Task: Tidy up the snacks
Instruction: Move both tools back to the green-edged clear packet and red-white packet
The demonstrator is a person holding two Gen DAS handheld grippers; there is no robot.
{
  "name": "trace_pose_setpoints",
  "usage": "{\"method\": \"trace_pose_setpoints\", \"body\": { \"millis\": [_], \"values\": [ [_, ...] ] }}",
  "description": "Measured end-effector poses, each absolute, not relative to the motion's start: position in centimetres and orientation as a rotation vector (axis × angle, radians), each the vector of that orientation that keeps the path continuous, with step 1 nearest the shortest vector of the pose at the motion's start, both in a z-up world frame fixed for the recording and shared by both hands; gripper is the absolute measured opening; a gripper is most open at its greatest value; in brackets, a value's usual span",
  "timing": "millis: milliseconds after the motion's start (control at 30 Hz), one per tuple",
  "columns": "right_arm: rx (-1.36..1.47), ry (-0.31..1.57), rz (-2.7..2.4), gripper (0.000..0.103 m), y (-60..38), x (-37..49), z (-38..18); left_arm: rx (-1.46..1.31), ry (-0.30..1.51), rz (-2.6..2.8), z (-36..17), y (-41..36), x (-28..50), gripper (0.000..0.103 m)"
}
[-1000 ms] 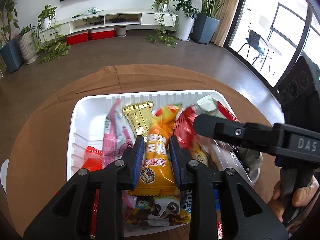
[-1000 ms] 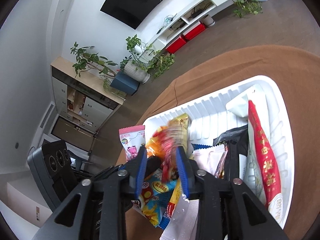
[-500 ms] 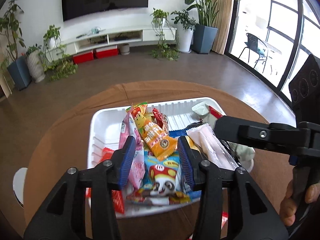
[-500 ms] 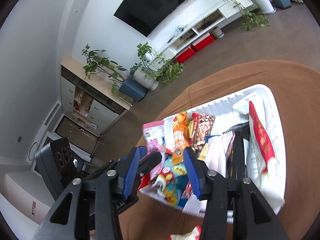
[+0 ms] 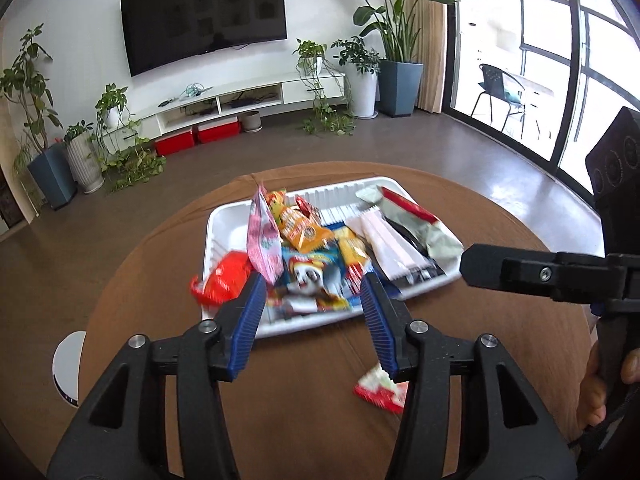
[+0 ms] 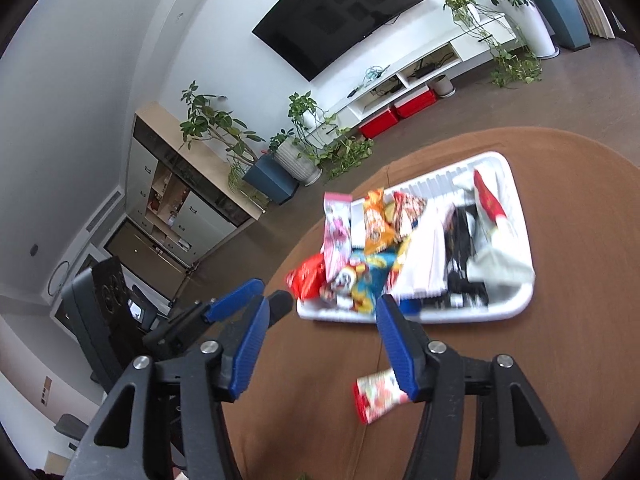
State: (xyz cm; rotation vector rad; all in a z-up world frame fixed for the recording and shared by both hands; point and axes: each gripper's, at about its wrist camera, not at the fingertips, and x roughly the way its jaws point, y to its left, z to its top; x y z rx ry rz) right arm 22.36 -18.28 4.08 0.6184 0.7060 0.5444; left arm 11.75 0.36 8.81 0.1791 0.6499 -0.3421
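Observation:
A white tray [image 5: 224, 224] on the round brown table holds a heap of snack packets: a pink one [image 5: 262, 246], an orange one [image 5: 300, 230], a blue cartoon one [image 5: 314, 276], a red one [image 5: 224, 278] at its left rim, white and red-topped ones at the right. The tray also shows in the right wrist view [image 6: 520, 216]. One red-and-white packet [image 5: 378, 390] lies on the table in front of the tray; it also shows in the right wrist view [image 6: 376, 398]. My left gripper [image 5: 314, 314] is open and empty, held back from the tray's near edge. My right gripper [image 6: 320, 322] is open and empty too.
The table [image 5: 300, 420] is covered in brown cloth. A white round object [image 5: 68, 364] sits at the table's left edge. Beyond are a TV wall, a low white cabinet, potted plants and glass doors at the right.
Both grippers opened, let go of the packets they held in the tray and pulled back and up from it. The loose red-and-white packet came into view on the table.

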Motion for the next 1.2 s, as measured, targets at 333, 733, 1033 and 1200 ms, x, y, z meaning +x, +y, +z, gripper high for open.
{"method": "trace_pose_setpoints", "body": {
  "millis": [333,733,1033,1200],
  "values": [
    [0.642,0.746,0.520,0.062,-18.3,18.0,1.6,0.223,0.664,-0.355,7.8,-0.2,4.8,0.050],
    [0.647,0.783,0.512,0.067,-17.5,15.6,-0.5,0.245,0.746,-0.399,2.8,-0.6,-0.3,0.056],
    [0.621,0.810,0.501,0.068,-16.6,14.7,-1.7,0.214,0.804,-0.393,0.1,0.4,-1.9,0.056],
    [0.586,0.819,0.494,0.068,-16.4,14.4,-1.9,0.198,0.824,-0.388,-0.5,0.9,-2.4,0.061]
  ]
}}
